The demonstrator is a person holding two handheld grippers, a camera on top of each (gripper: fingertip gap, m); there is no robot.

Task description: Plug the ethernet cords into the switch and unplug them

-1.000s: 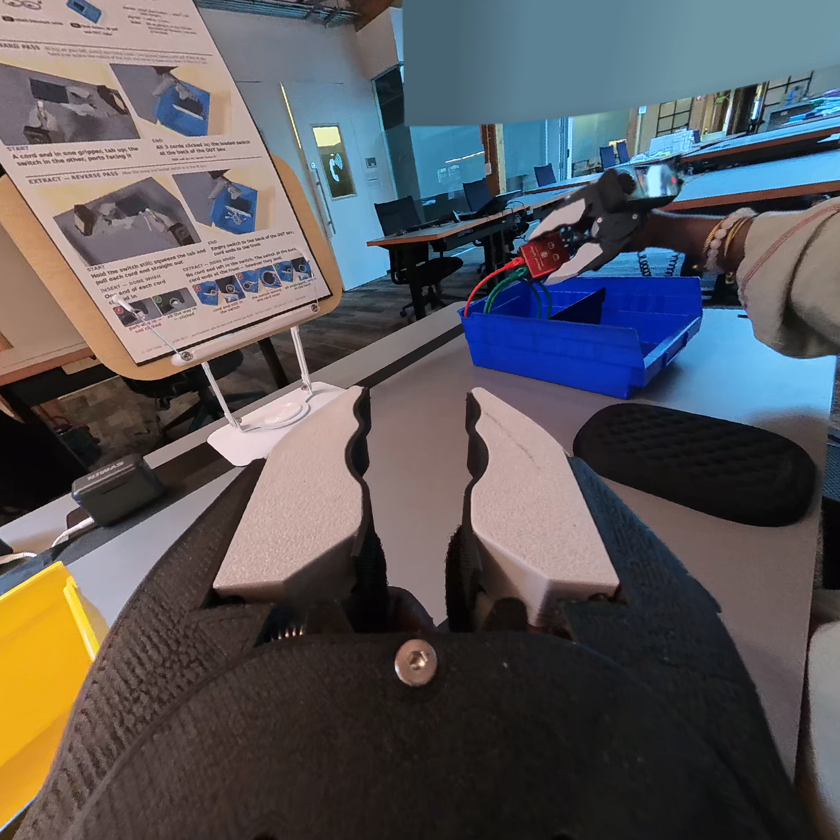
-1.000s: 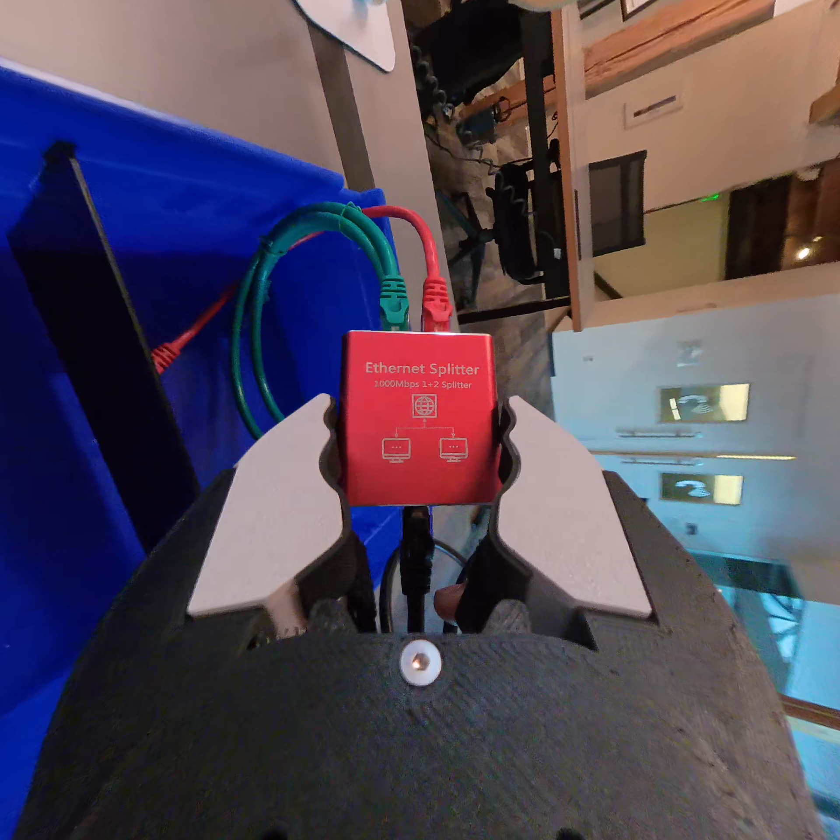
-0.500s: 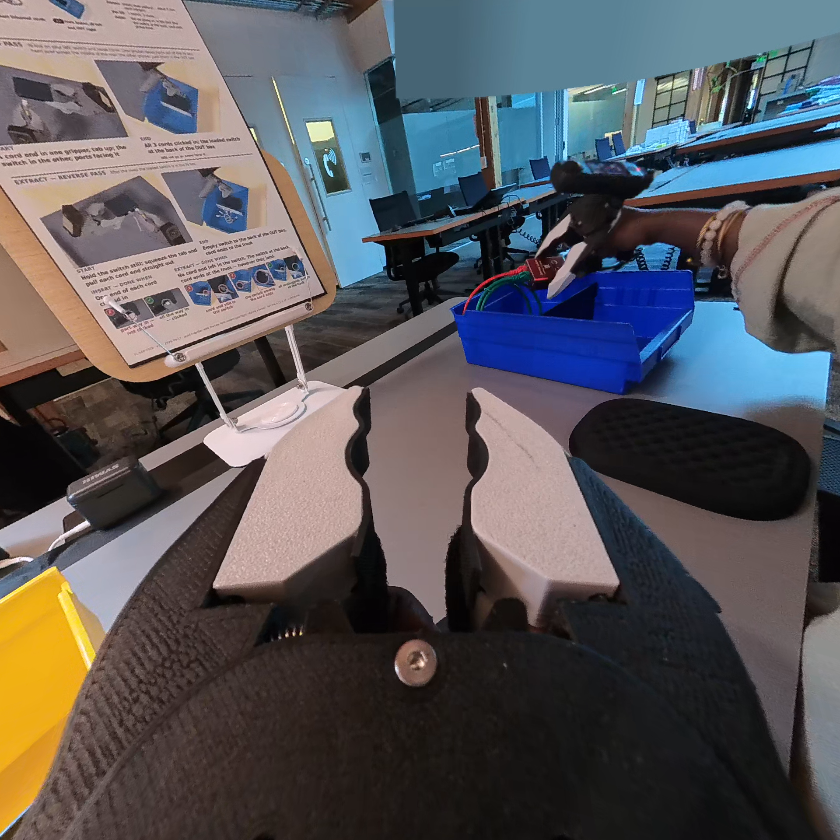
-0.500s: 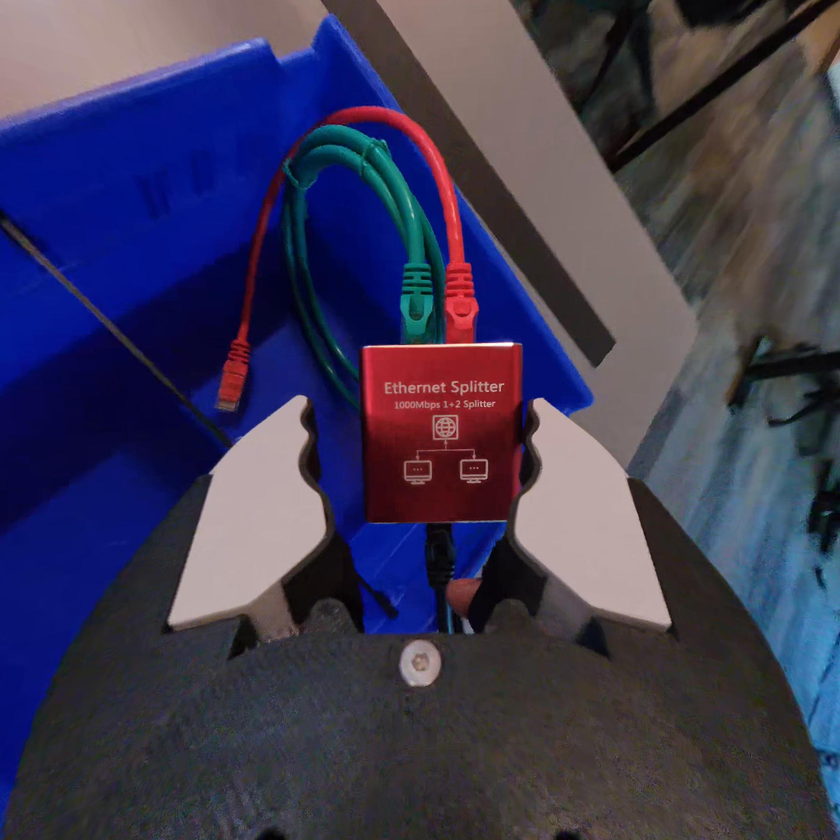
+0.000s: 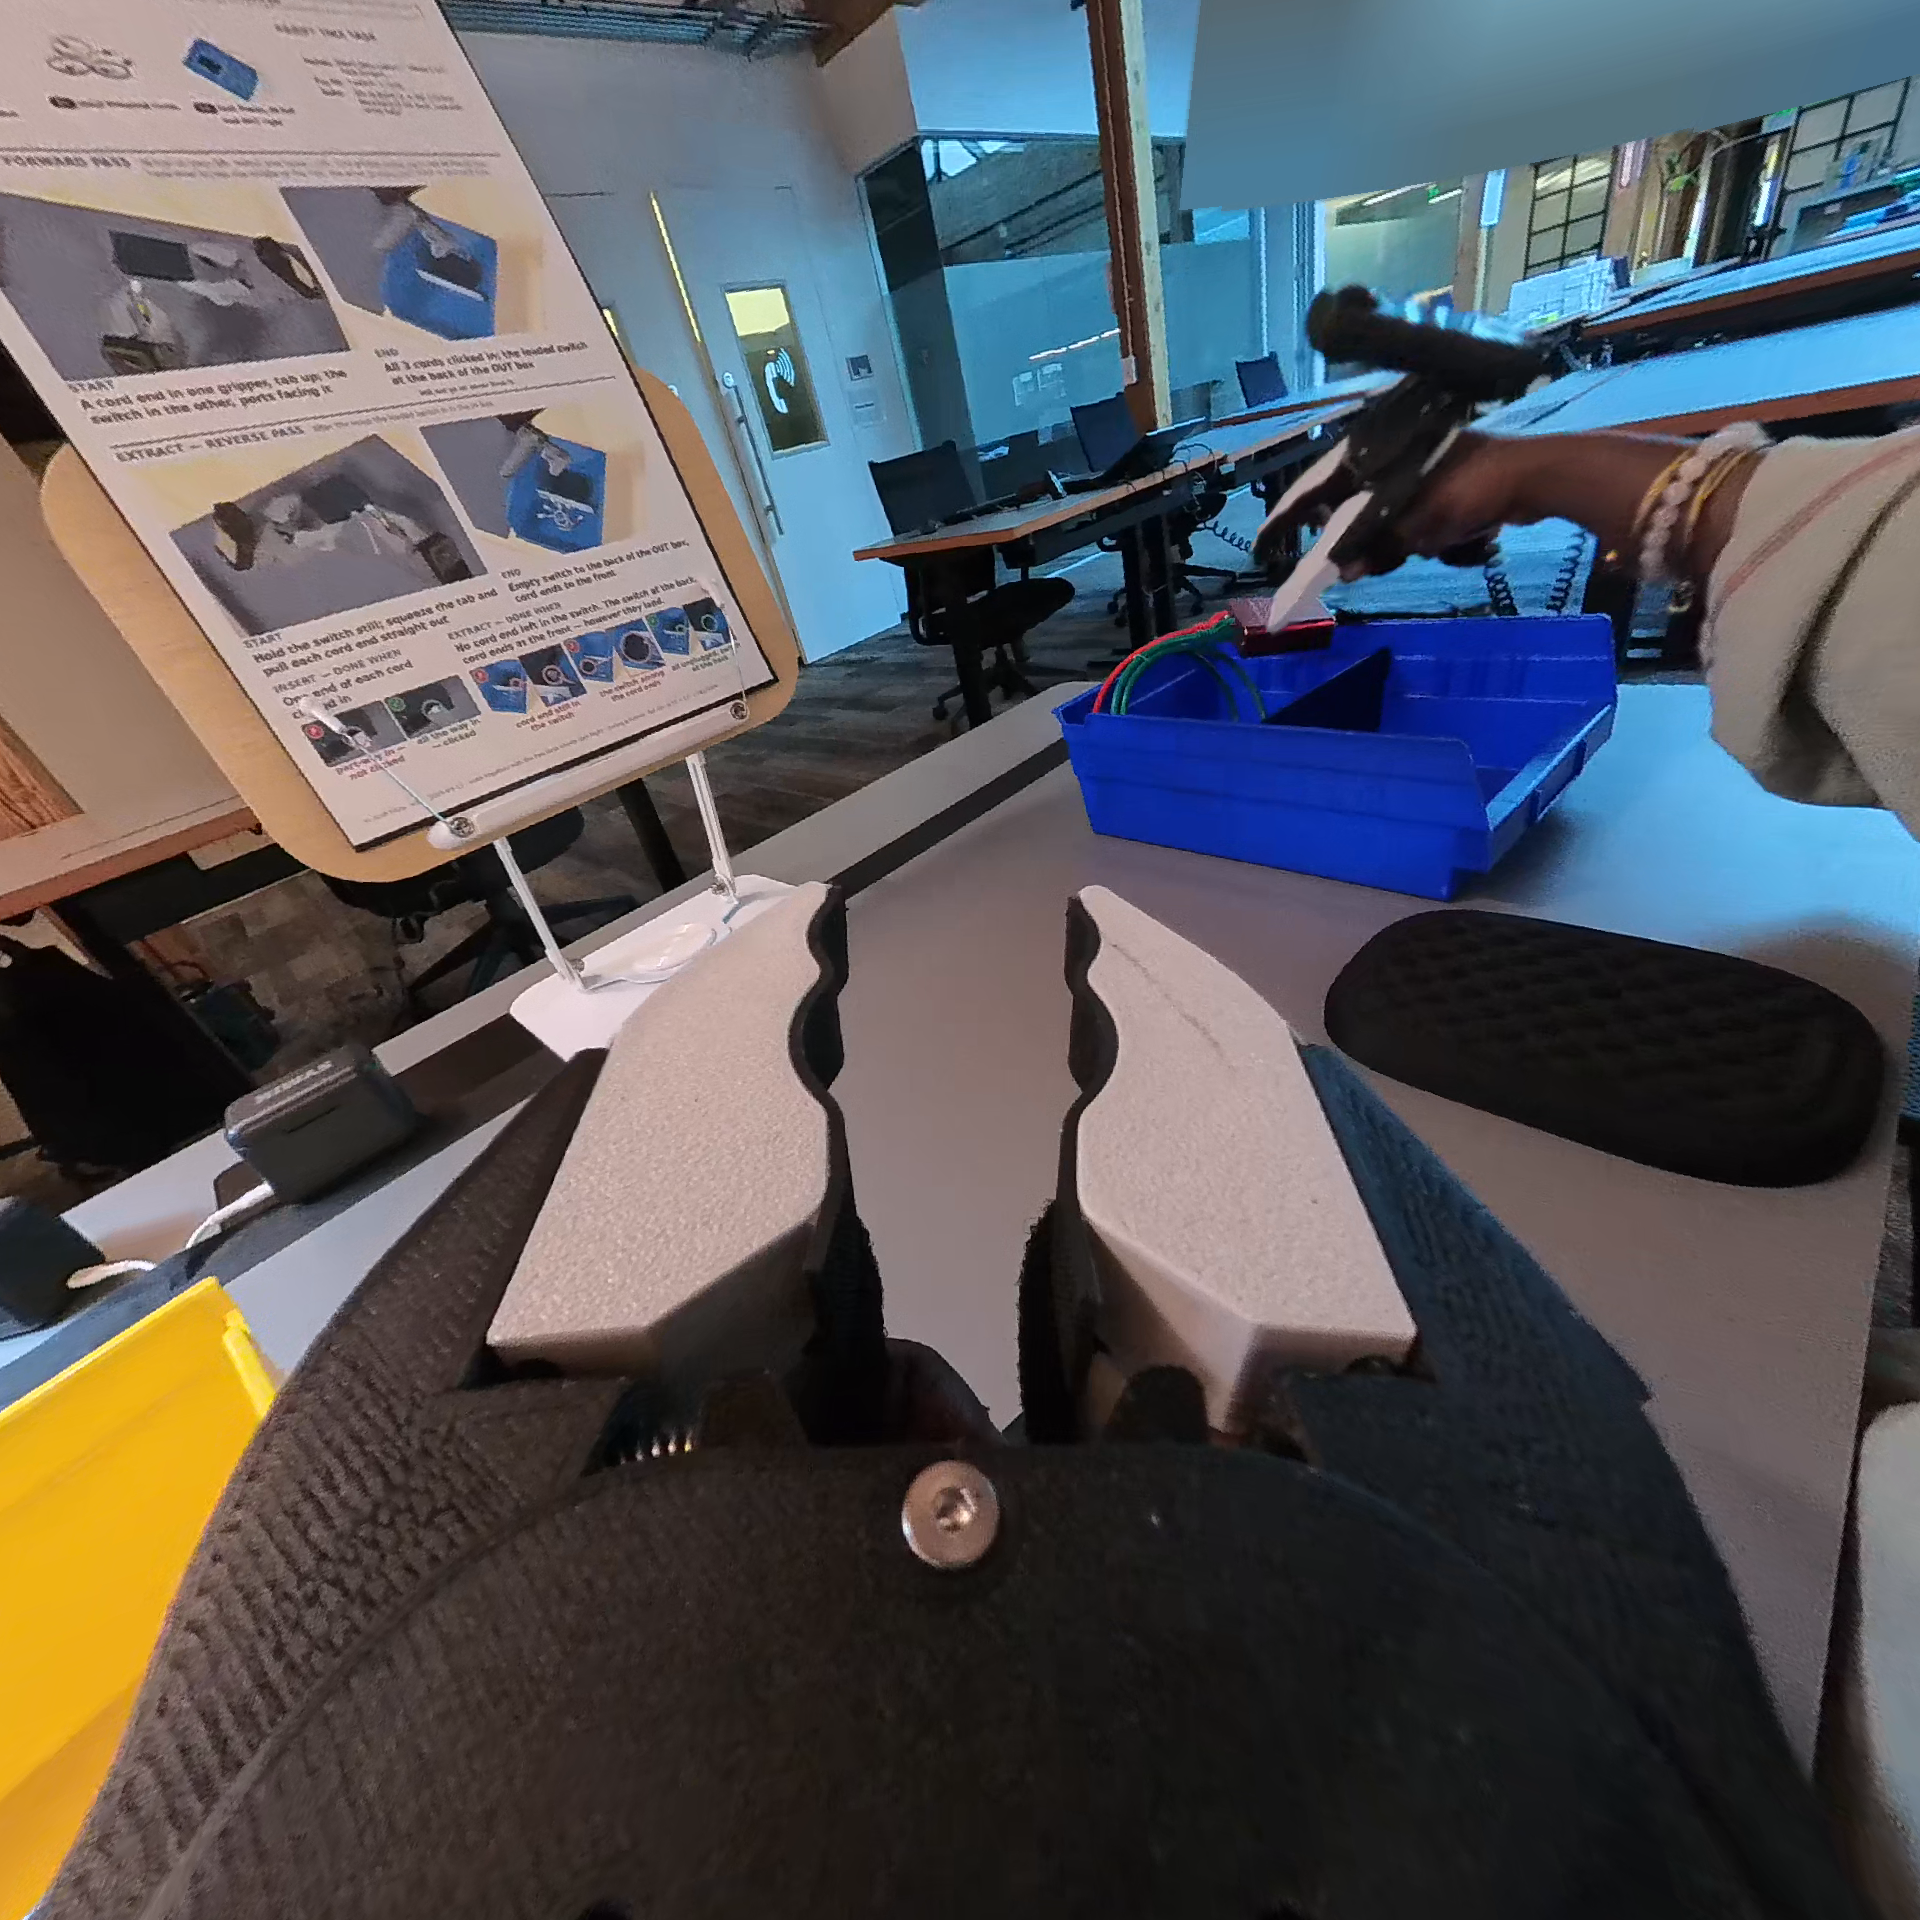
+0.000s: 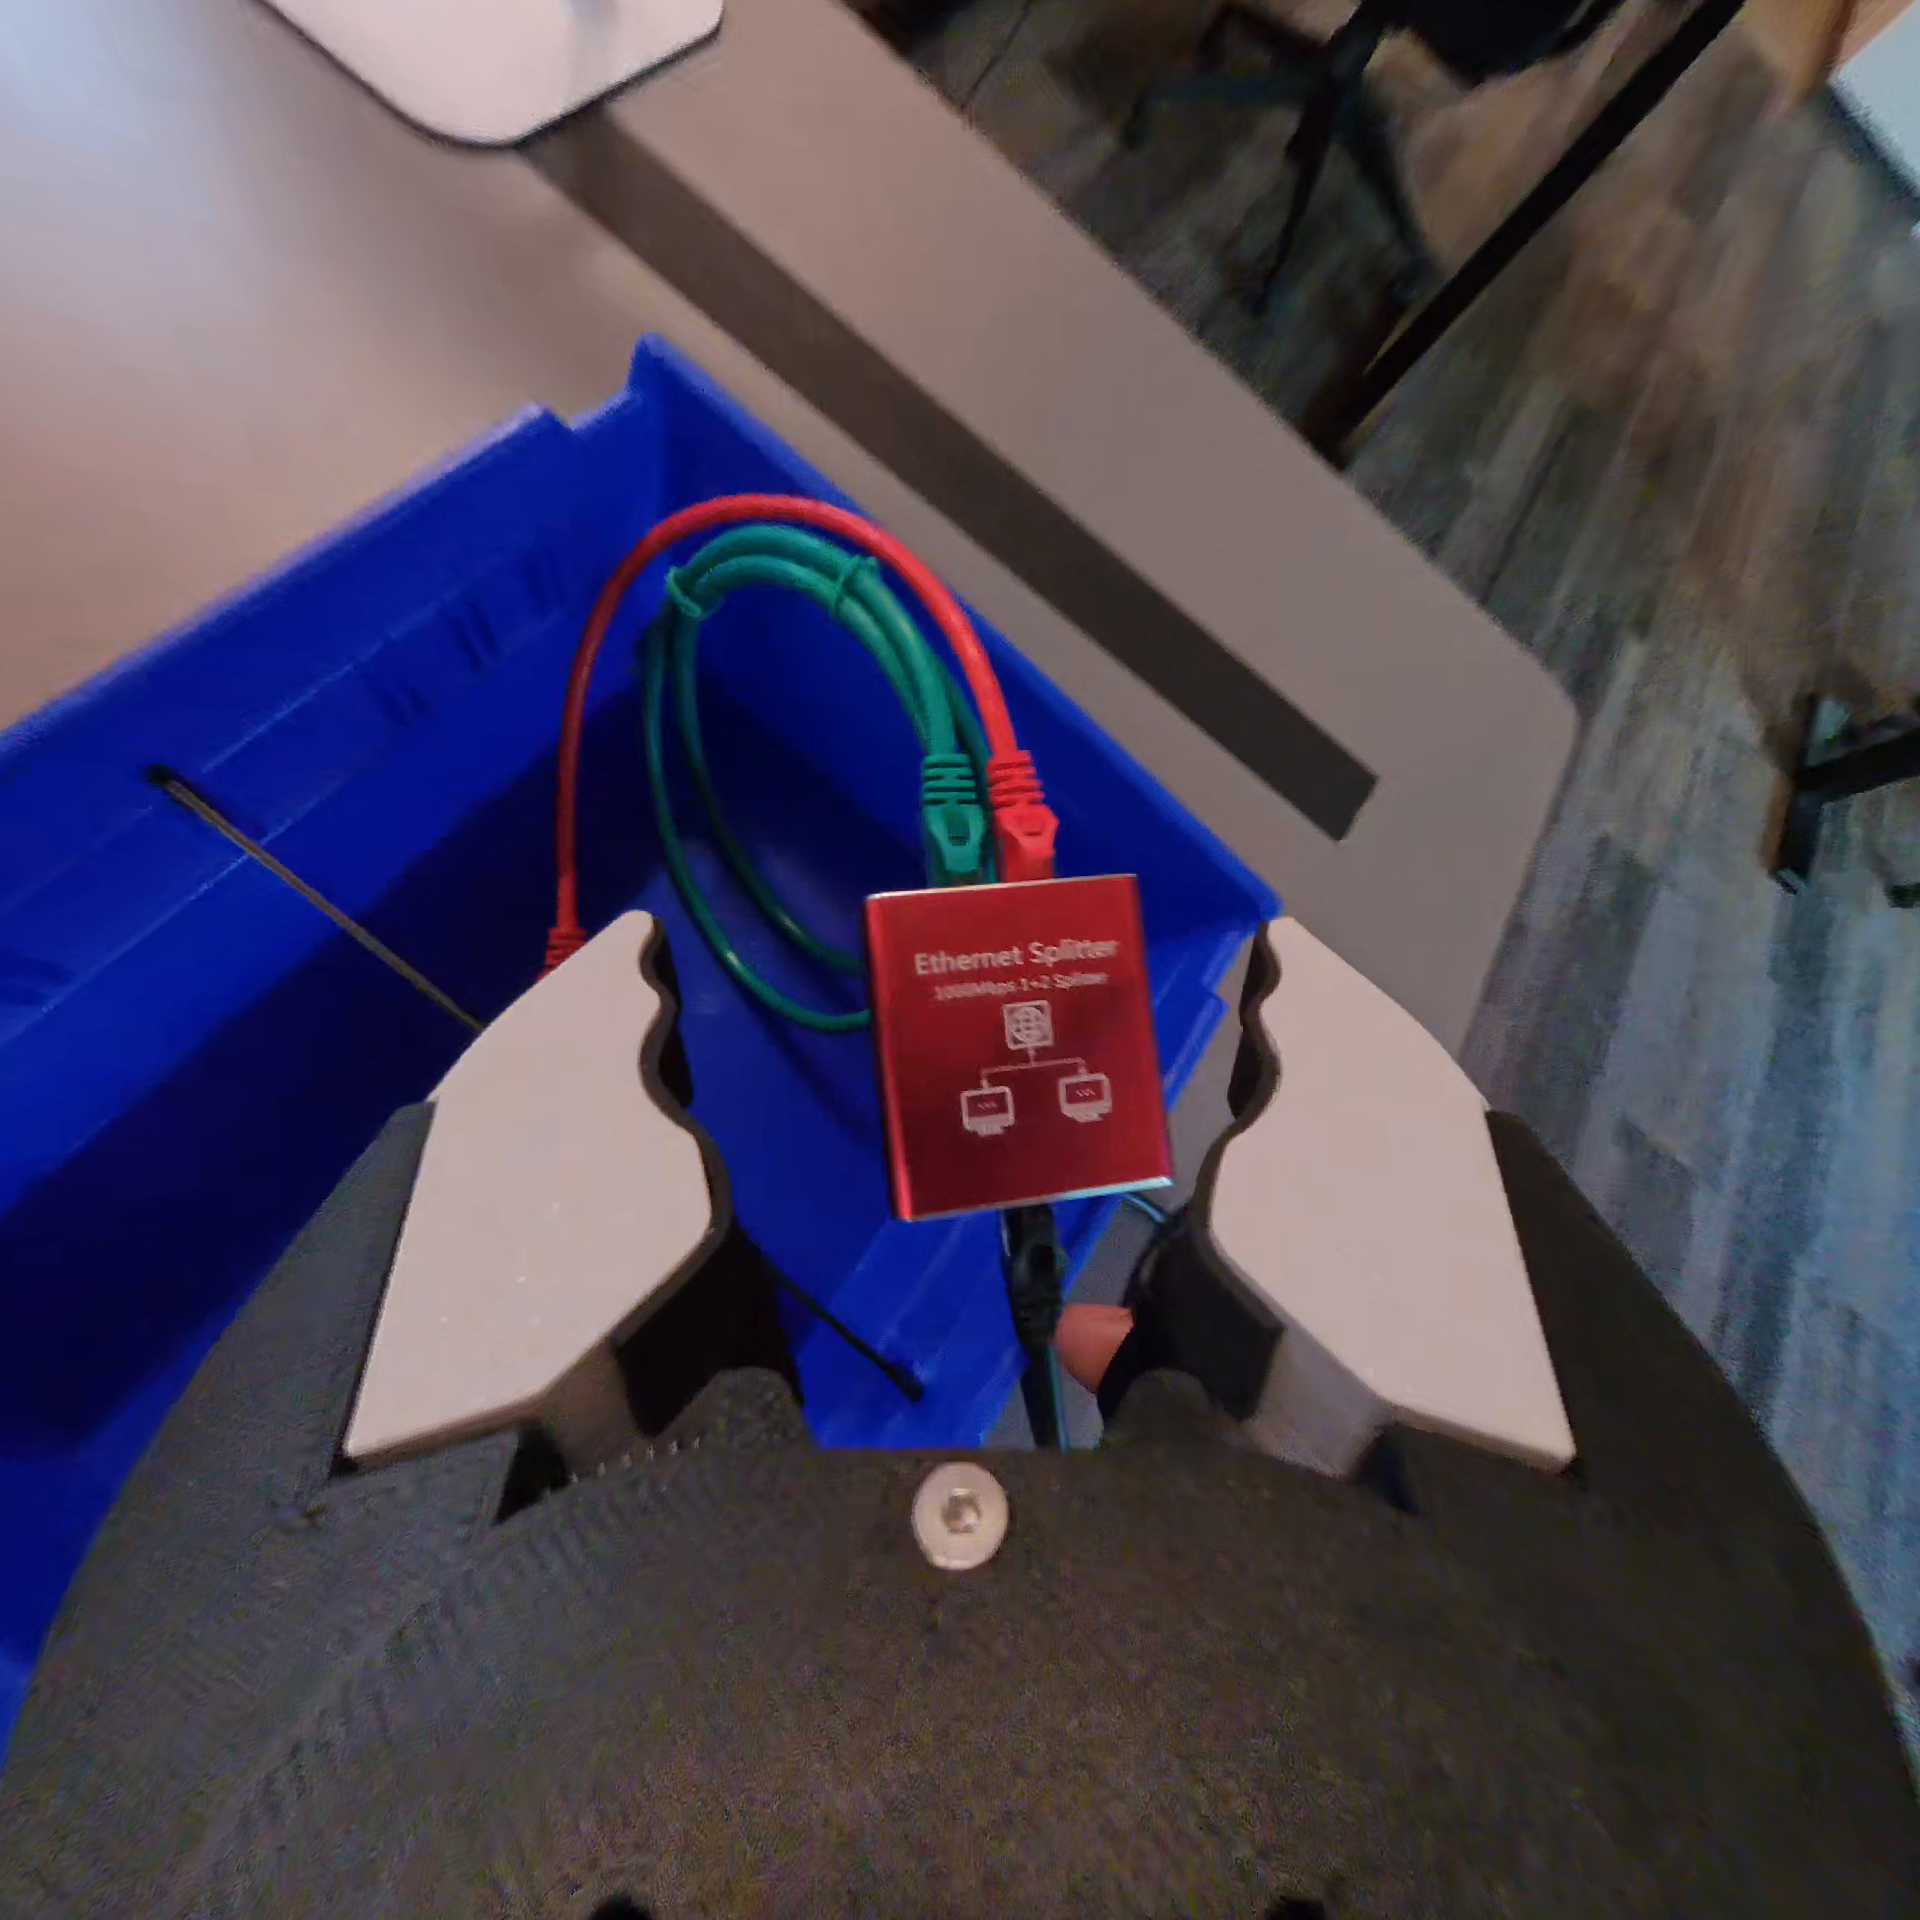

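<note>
The red switch (image 6: 1023,1049) has a green cord (image 6: 790,592) and a red cord (image 6: 790,514) plugged into its far end and a black cord (image 6: 1039,1299) at its near end. It lies between the spread fingers of my right gripper (image 6: 953,935), which is open and not pinching it, over the corner of the blue bin (image 6: 312,831). The cords loop down into the bin. In the left wrist view the switch (image 5: 1283,634) sits at the bin's (image 5: 1299,810) far rim under the right gripper (image 5: 1294,561). My left gripper (image 5: 953,904) is open and empty above the grey table.
A black divider (image 5: 1320,696) splits the blue bin. A black mesh pad (image 5: 1600,1049) lies right of the left gripper. An instruction board on a stand (image 5: 364,468) is at the left, a small dark box (image 5: 317,1122) below it, and a yellow bin (image 5: 94,1507) at the near left.
My right gripper carried the switch down over the blue bin and opened, letting go of it. My left gripper has stayed open and nearly still.
</note>
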